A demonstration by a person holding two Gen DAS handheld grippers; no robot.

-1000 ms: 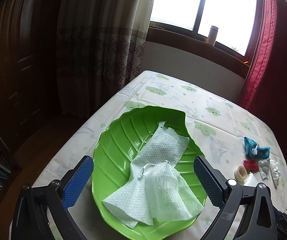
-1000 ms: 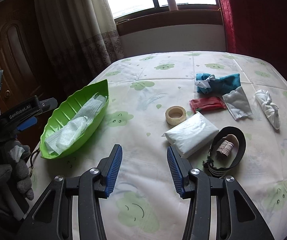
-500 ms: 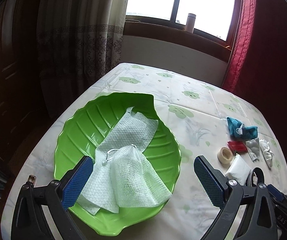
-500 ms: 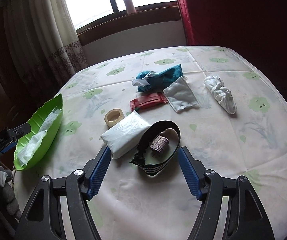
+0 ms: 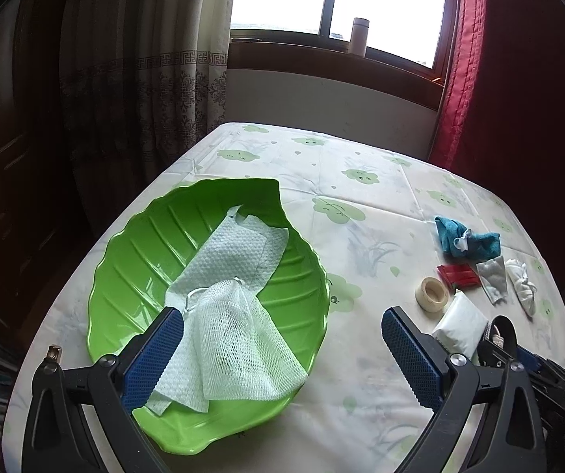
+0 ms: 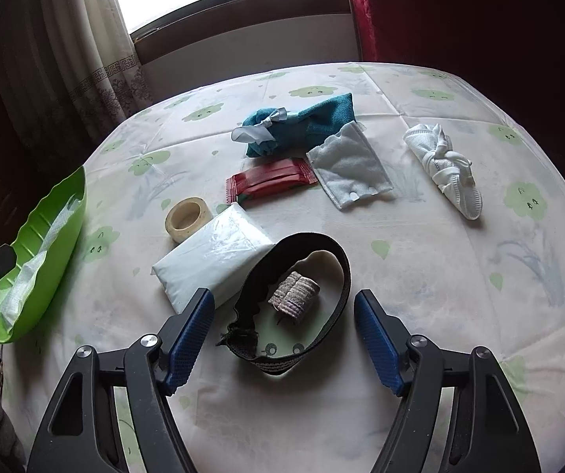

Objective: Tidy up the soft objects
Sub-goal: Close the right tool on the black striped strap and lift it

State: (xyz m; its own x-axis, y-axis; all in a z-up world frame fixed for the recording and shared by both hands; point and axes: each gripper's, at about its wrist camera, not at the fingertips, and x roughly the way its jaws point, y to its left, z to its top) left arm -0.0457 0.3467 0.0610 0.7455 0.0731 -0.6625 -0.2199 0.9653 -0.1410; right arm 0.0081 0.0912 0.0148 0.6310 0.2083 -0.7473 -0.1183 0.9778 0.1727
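The green leaf-shaped tray [image 5: 125,276] sits at the left edge of the table [image 6: 440,276] and serves as the collection point; it holds a white textured cloth [image 5: 235,252] with a mesh pouch [image 5: 239,347] laid over it. The left gripper [image 5: 282,354] hangs over the tray's near rim, tongs wide apart and empty. The unsorted items lie toward the table's middle and right: a tape roll [image 6: 188,218], a white soft pack [image 6: 211,260], a red packet [image 6: 270,181], a teal cloth bundle [image 6: 302,124], a grey-white pad [image 6: 349,165] and a knotted white cloth [image 6: 444,165] nearest the right edge. The right gripper [image 6: 284,339] is poised at the near edge over a black elastic band [image 6: 322,248] encircling a small woven roll [image 6: 294,295]; its tongs are spread apart, bracketing the band without contact. The likely next step is a pickup of the band or the roll.
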